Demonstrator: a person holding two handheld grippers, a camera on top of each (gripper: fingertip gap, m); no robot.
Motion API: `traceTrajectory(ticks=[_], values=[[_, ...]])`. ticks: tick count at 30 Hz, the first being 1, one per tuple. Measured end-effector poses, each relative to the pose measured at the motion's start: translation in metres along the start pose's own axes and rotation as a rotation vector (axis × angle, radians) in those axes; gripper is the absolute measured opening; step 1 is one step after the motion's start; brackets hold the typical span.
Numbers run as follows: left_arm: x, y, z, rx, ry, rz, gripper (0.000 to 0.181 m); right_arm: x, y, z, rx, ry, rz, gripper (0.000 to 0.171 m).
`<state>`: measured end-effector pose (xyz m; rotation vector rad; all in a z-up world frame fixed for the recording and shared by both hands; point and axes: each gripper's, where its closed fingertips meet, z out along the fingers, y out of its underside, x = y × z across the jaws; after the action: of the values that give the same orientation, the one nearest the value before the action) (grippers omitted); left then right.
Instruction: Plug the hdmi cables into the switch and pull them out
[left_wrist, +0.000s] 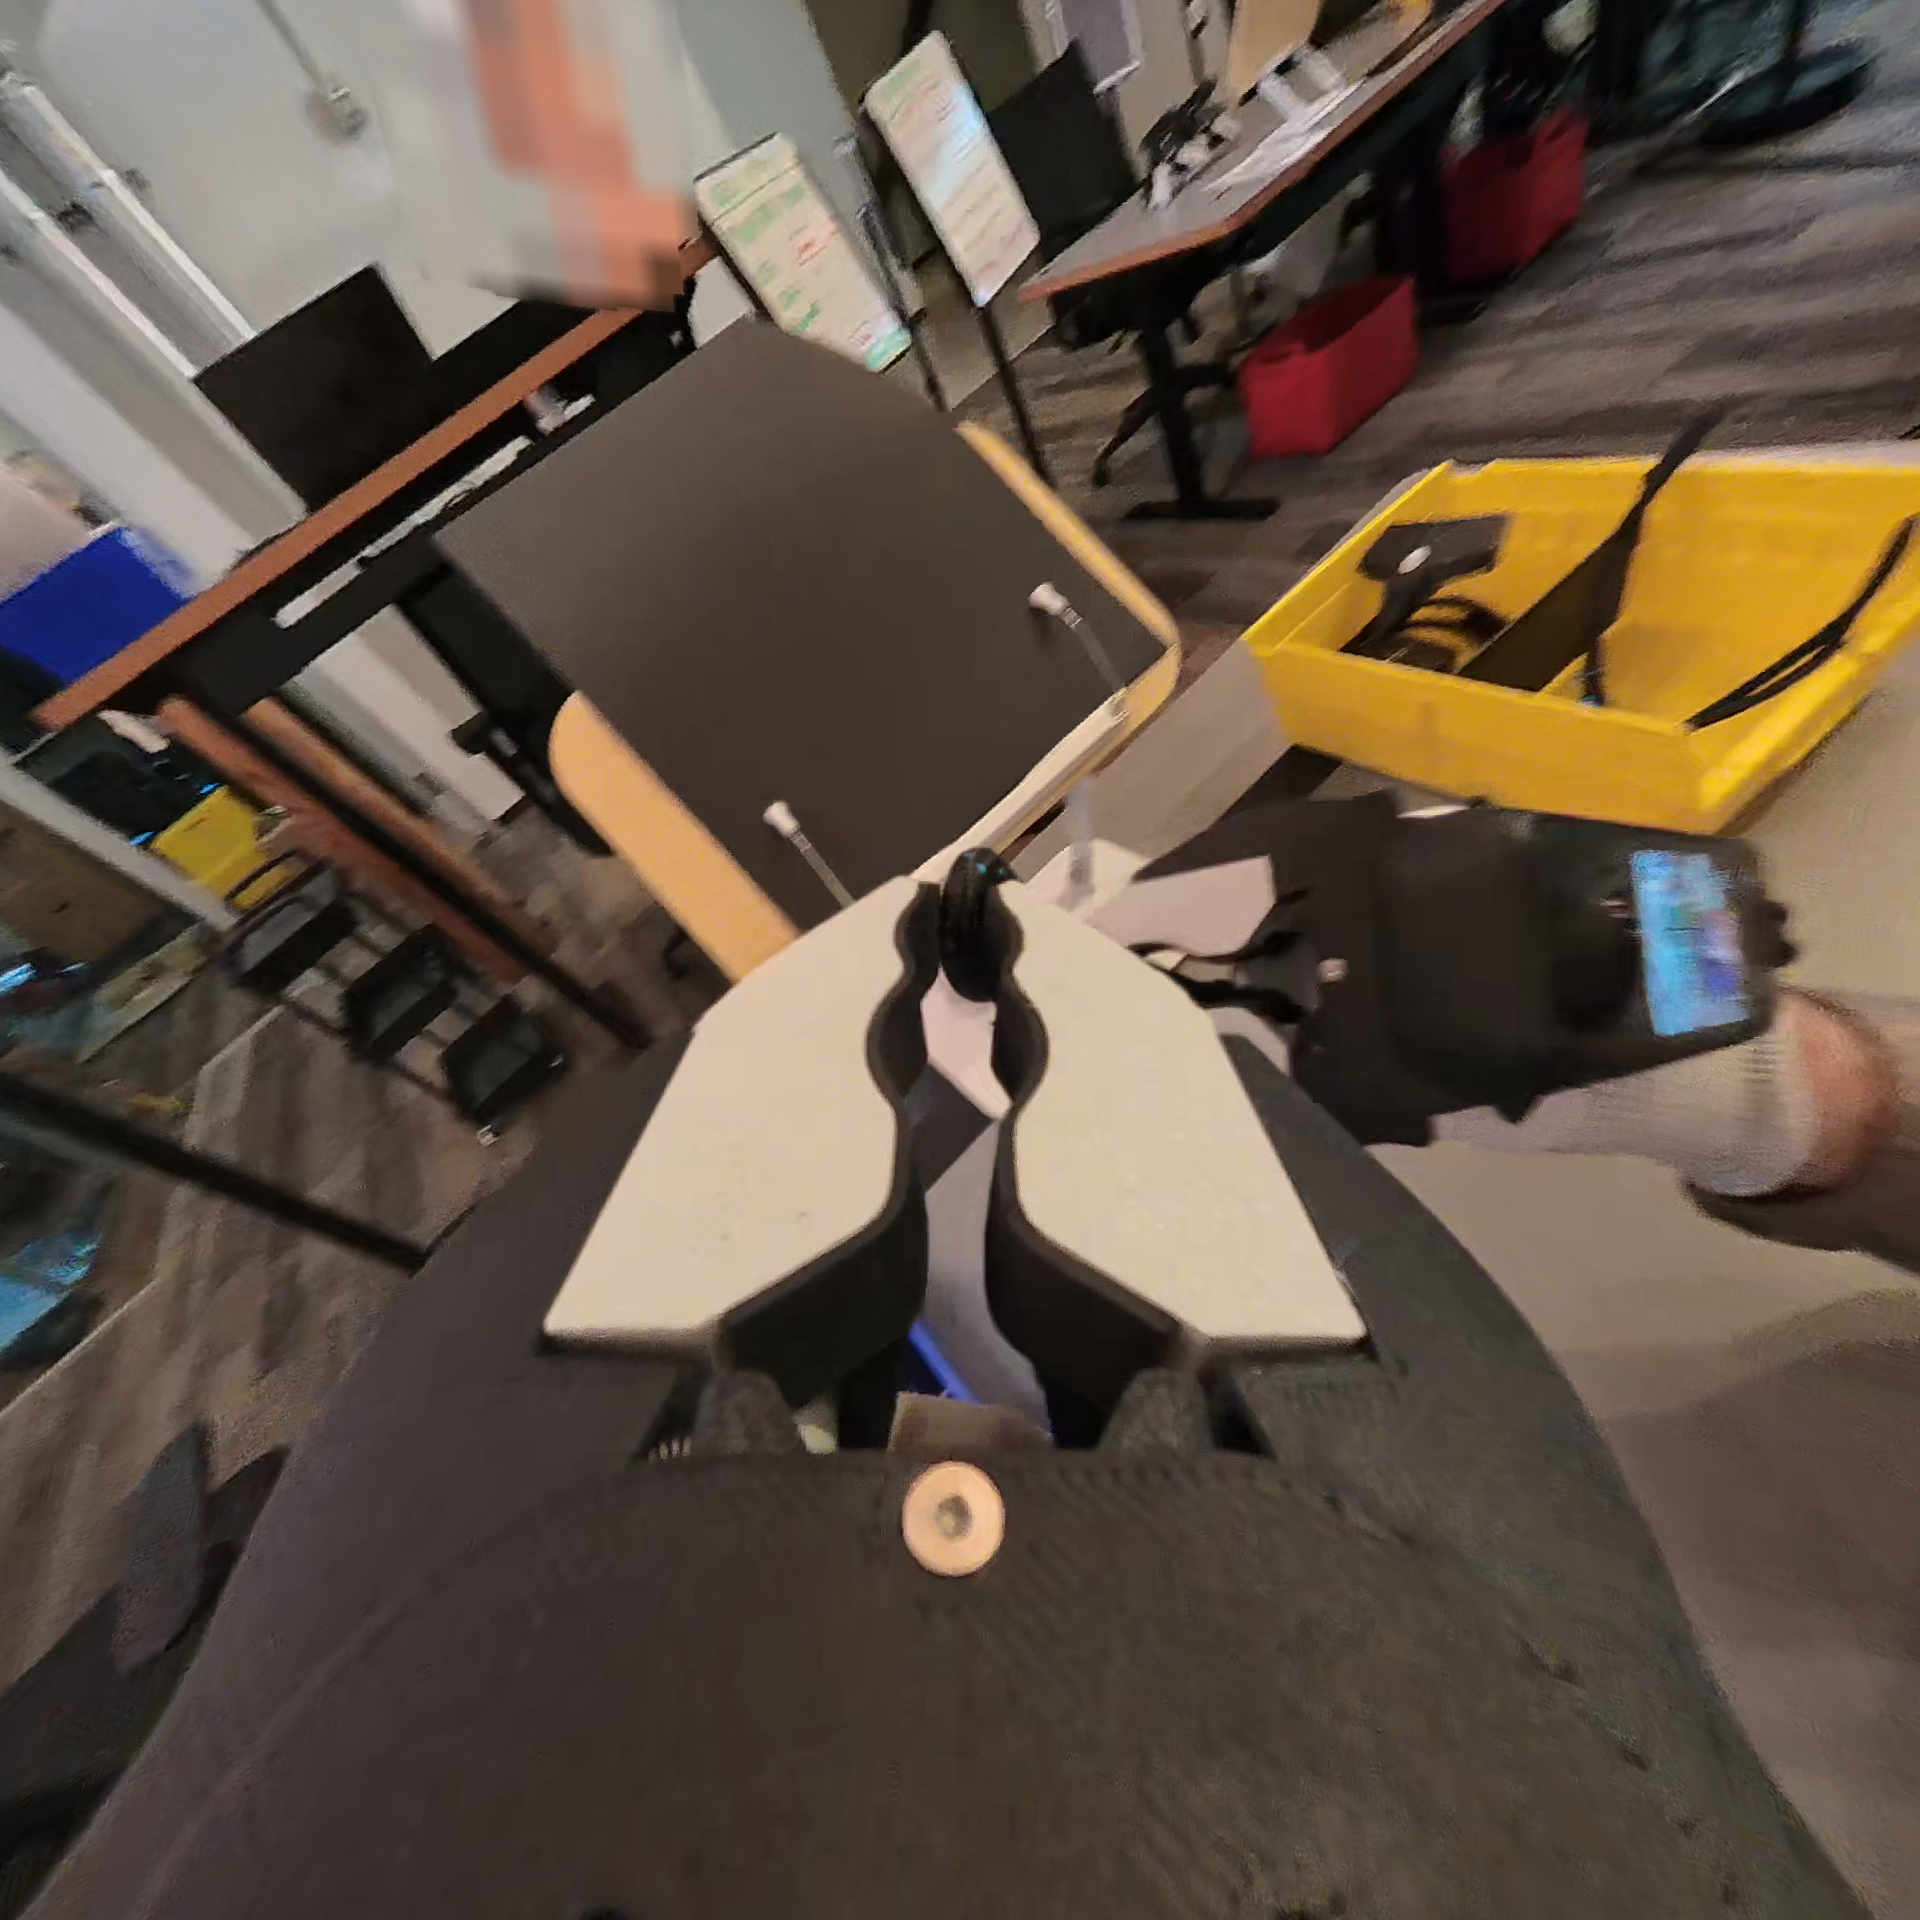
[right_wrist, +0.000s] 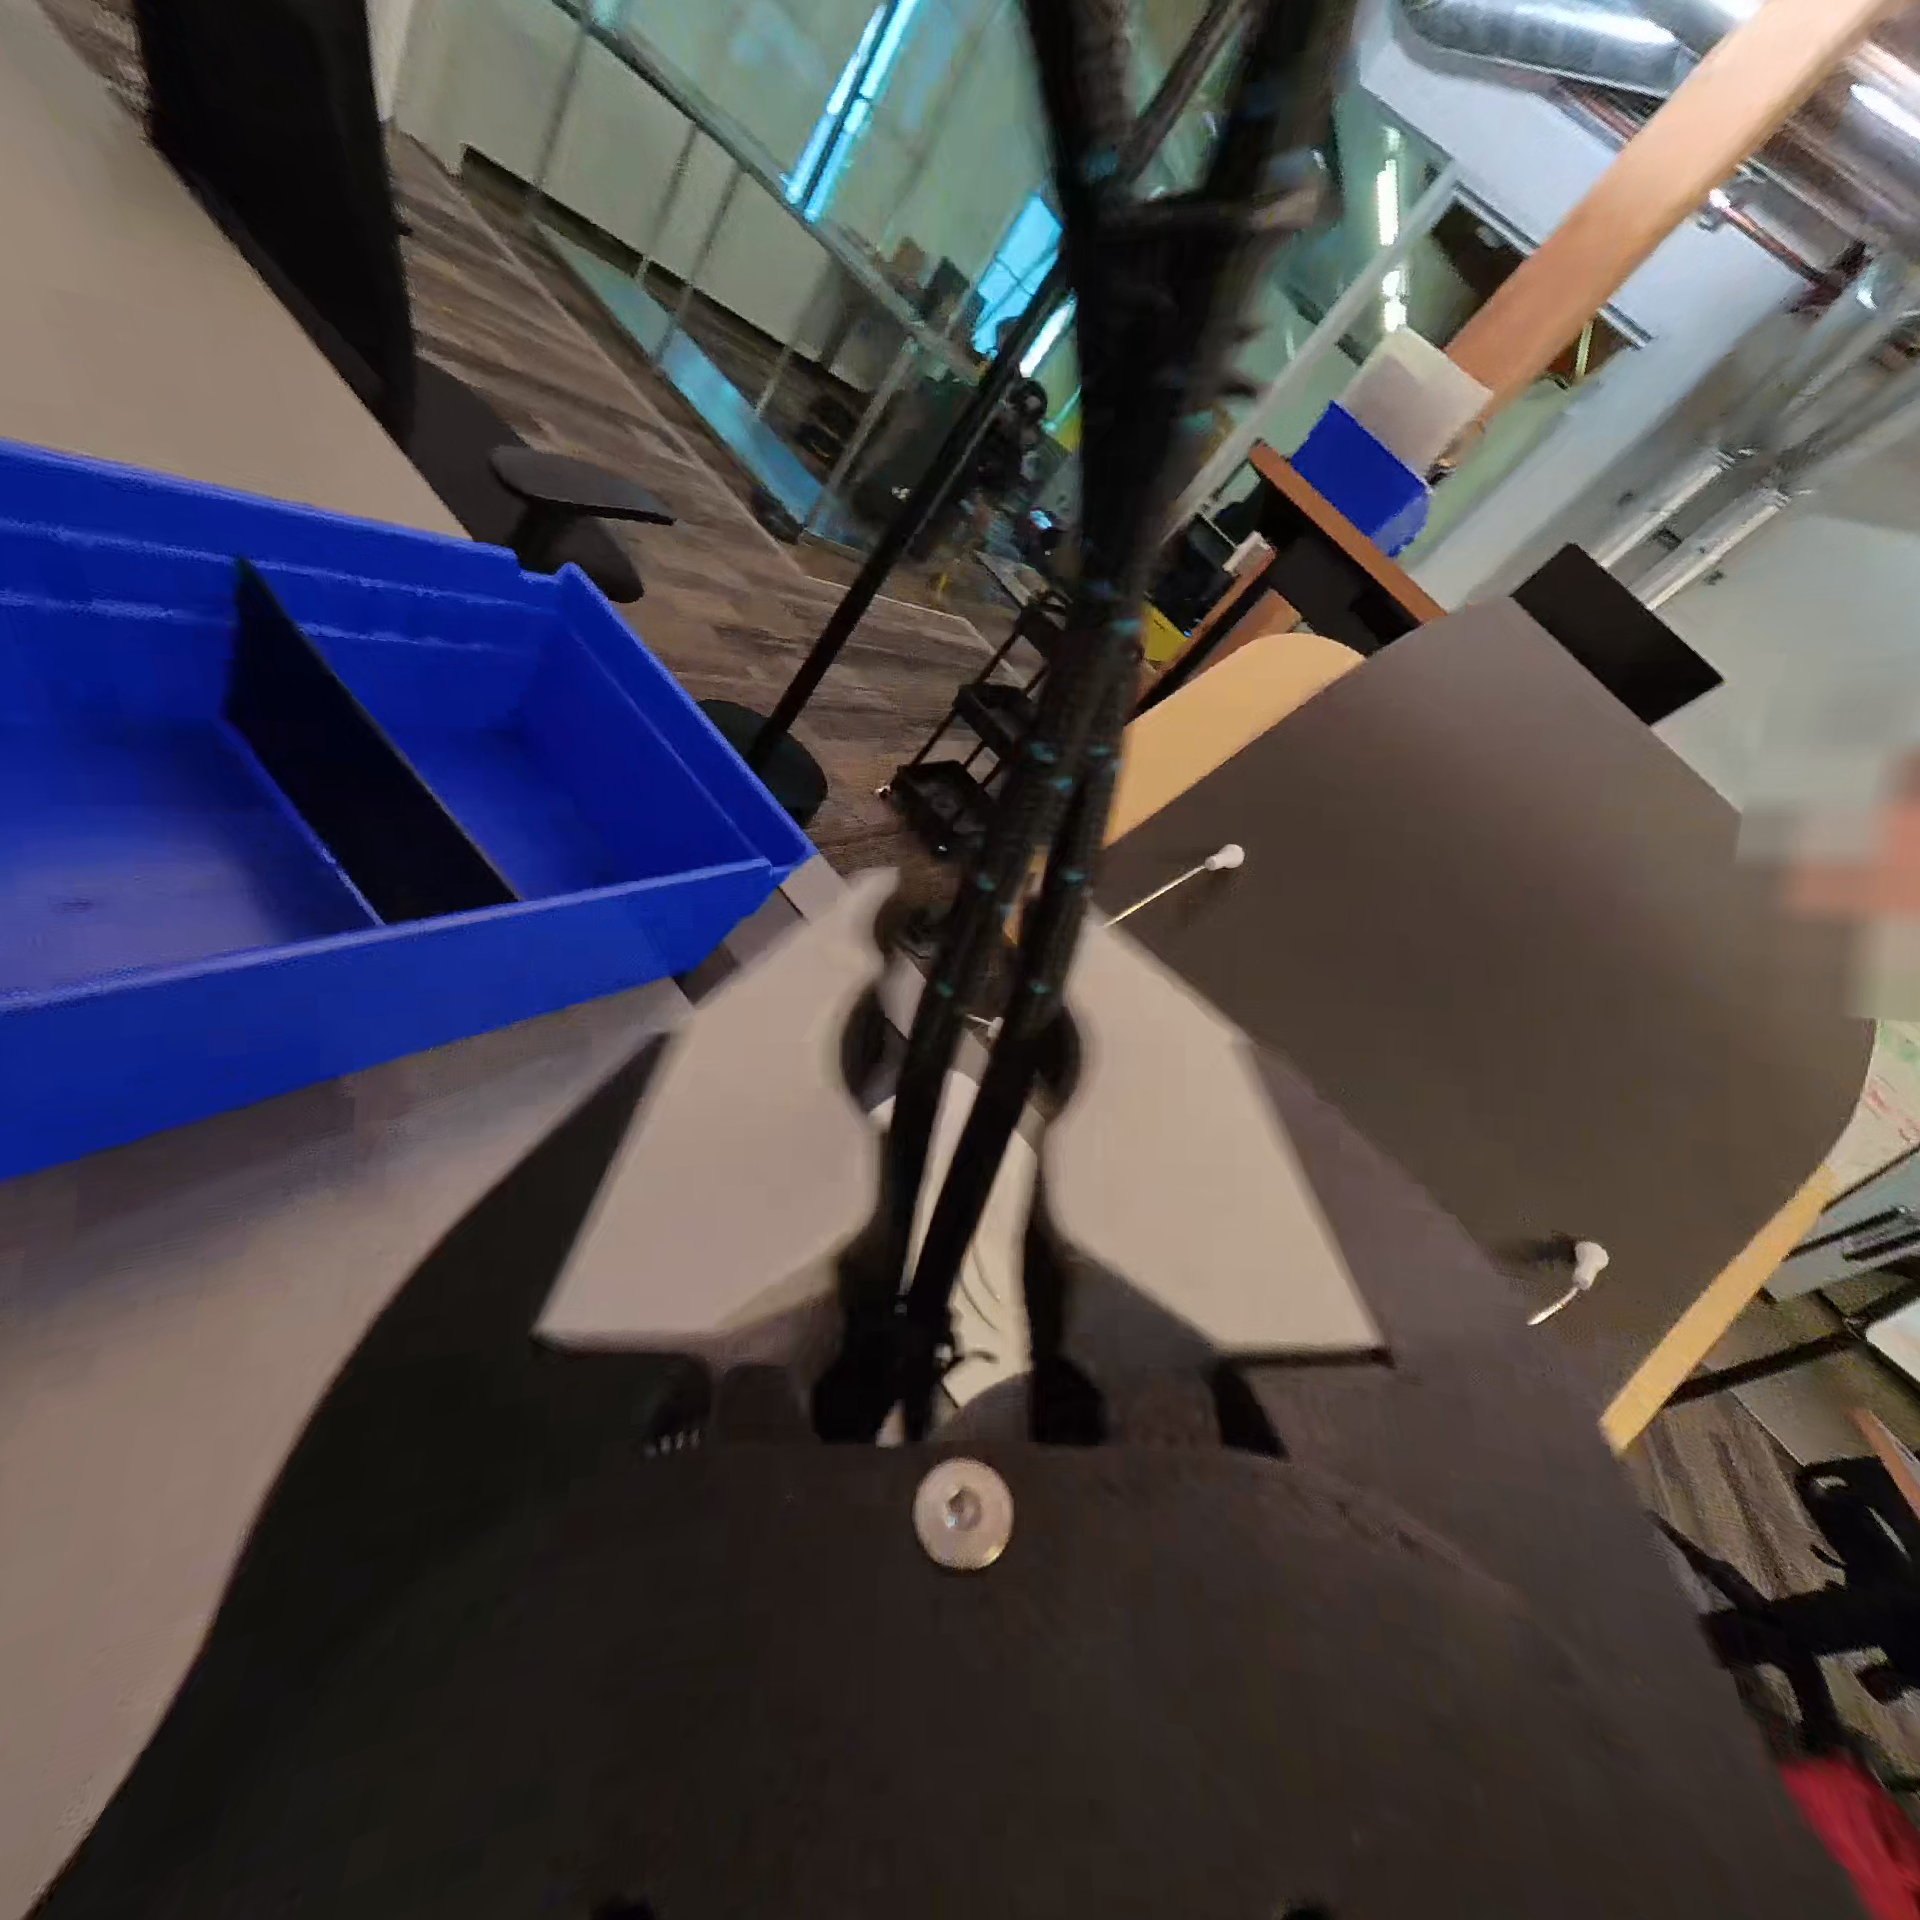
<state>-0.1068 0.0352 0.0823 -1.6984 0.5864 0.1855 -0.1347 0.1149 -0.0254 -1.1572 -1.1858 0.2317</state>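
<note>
Left gripper (left_wrist: 961, 935) was clamped on a glossy black cable end (left_wrist: 971, 920). Right gripper (right_wrist: 971, 997) was closed on two braided black HDMI cables (right_wrist: 1081, 727) running up and away. Only the left view showed the yellow bin (left_wrist: 1475, 717) far right, holding black cables; only the right view showed the blue divided bin (right_wrist: 644, 935) at left.

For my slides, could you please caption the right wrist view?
Right gripper shut on black braided cables beside blue plastic bin.
</note>
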Motion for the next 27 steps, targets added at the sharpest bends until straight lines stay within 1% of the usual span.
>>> traceTrajectory(ticks=[1, 3, 6, 7, 8, 9, 11, 13, 16, 20, 22, 24, 25, 27], values=[[0.007, -0.006, 0.003, 0.027, 0.019, -0.008, 0.008, 0.007, 0.003, -0.002, 0.009, 0.006, 0.004, 0.000], [0.011, -0.015, 0.009, 0.064, 0.025, -0.009, 0.008, 0.024, 0.006, -0.007, 0.031, 0.017, 0.013, 0.000], [0.026, -0.031, 0.020, 0.160, 0.098, 0.003, 0.008, 0.048, 0.014, -0.016, 0.026, 0.022, 0.039, 0.000], [0.029, -0.034, 0.024, 0.192, 0.106, 0.002, 0.016, 0.056, 0.019, -0.018, 0.017, 0.023, 0.057, 0.000], [0.034, -0.040, 0.026, 0.261, 0.136, 0.007, 0.028, 0.066, 0.024, -0.020, 0.007, 0.032, 0.084, 0.000], [0.042, -0.044, 0.027, 0.328, 0.198, -0.019, 0.037, 0.074, 0.030, -0.022, 0.002, 0.032, 0.122, 0.000], [0.053, -0.043, 0.033, 0.401, 0.334, -0.140, 0.053, 0.094, 0.042, -0.027, 0.005, 0.049, 0.192, 0.000], [0.053, -0.038, 0.046, 0.448, 0.374, -0.225, 0.055, 0.113, 0.055, -0.034, -0.012, 0.084, 0.224, 0.000], [0.051, -0.016, 0.070, 0.450, 0.336, -0.254, 0.052, 0.134, 0.069, -0.042, -0.017, 0.112, 0.283, 0.000], [0.064, 0.016, 0.097, 0.442, 0.357, -0.271, 0.045, 0.146, 0.084, -0.046, -0.028, 0.116, 0.326, 0.000], [0.060, 0.028, 0.108, 0.373, 0.318, -0.227, 0.046, 0.148, 0.089, -0.045, -0.037, 0.112, 0.335, 0.000], [0.056, 0.032, 0.106, 0.363, 0.301, -0.190, 0.045, 0.146, 0.085, -0.045, -0.020, 0.097, 0.357, 0.000], [0.055, 0.032, 0.103, 0.365, 0.312, -0.186, 0.045, 0.145, 0.082, -0.046, -0.013, 0.087, 0.360, 0.000], [0.050, 0.029, 0.098, 0.364, 0.285, -0.178, 0.044, 0.143, 0.071, -0.048, 0.003, 0.085, 0.343, 0.000]])
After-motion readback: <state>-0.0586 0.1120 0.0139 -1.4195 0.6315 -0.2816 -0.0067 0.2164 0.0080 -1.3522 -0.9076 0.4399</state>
